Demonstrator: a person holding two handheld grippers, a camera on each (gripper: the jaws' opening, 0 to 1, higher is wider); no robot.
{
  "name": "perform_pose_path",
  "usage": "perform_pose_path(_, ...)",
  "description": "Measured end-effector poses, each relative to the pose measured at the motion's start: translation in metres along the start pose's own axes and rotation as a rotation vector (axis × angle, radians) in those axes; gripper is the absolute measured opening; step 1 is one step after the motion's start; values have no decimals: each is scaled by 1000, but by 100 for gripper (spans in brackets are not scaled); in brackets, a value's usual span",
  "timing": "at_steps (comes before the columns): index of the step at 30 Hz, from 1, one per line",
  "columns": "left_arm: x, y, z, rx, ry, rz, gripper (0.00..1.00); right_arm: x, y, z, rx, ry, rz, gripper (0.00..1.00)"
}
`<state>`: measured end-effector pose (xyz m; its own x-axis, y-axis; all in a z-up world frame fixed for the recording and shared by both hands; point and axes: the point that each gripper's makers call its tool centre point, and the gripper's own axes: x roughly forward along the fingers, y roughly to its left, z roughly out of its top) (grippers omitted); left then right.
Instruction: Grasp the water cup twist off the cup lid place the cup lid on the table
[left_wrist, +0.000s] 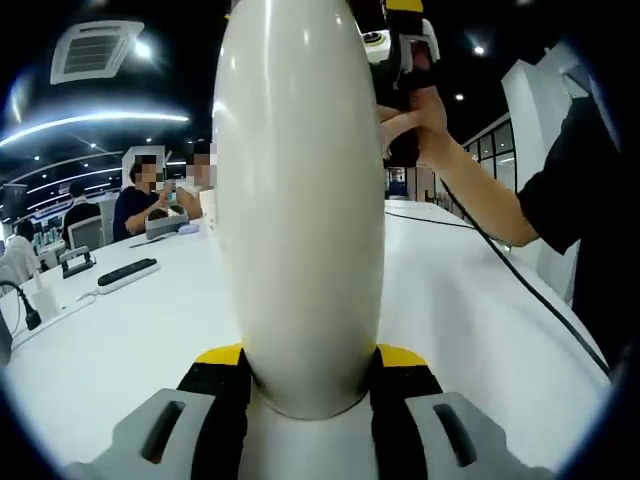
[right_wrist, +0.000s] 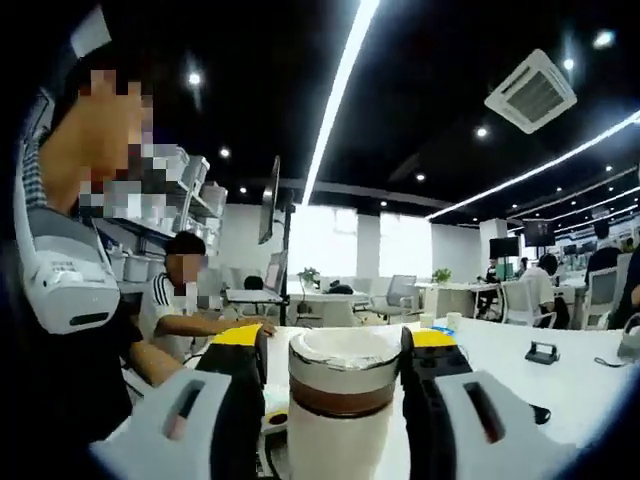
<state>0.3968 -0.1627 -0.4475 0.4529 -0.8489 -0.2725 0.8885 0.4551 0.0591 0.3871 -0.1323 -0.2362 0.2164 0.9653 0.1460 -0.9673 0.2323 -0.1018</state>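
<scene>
The water cup (left_wrist: 300, 210) is off the white worktop (left_wrist: 130, 340), raised between the two grippers. In the left gripper view its smooth cream body stands tall and close, and the left gripper (left_wrist: 310, 385) has its black, yellow-tipped fingers (left_wrist: 225, 390) pinching the lower part of the body from either side. In the right gripper view the upper end of the cup appears: a metallic cup lid (right_wrist: 343, 362) with a brown band just beneath it. The right gripper (right_wrist: 335, 375) has its fingers (right_wrist: 243, 375) standing on either side of the lid, very near it, but whether they press on it or are just apart from it cannot be told. In the left gripper view a person's hand (left_wrist: 415, 120) holds the right gripper up at the cup's top end. The cup looks rigid, and its glossy rounded wall is likely slippery, so the left hold probably needs firm pressure low on the body, where the curve is fullest, to resist turning. The lid looks stiff and small, likely light; taking it squarely across its side wall, above the brown band, should give the best purchase for twisting. A slanted grip there could slide on the smooth metal. Beyond the cup, a power strip (left_wrist: 127, 272) lies near the worktop's far left edge, well clear of where the lid might be set down.
</scene>
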Motion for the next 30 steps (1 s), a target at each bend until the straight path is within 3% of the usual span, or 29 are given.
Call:
perform_pose_path(2,0,0,0,-1,0,0,48,-1,-3,0,-20,-4,-10,47)
perform_pose_path(6,0,1,0,2,-2,-1,48,-4,-5,-1,26,-11,28,47)
perform_pose_path(14,0,1,0,4,-3,-2,48,-4,2,-1,48,-39,256,47)
perform_pose_path(23,-1,-2,0,2,-1,-2,48,-3,8,-1,72,-60,412,47)
perform_pose_path(27,0,-2,1,5,-2,-3,48,-3,10,0,65,-61,411,47)
perform_pose_path(30,-1,-2,0,1,0,-2,48,-5,4,-3,124,-40,340,48)
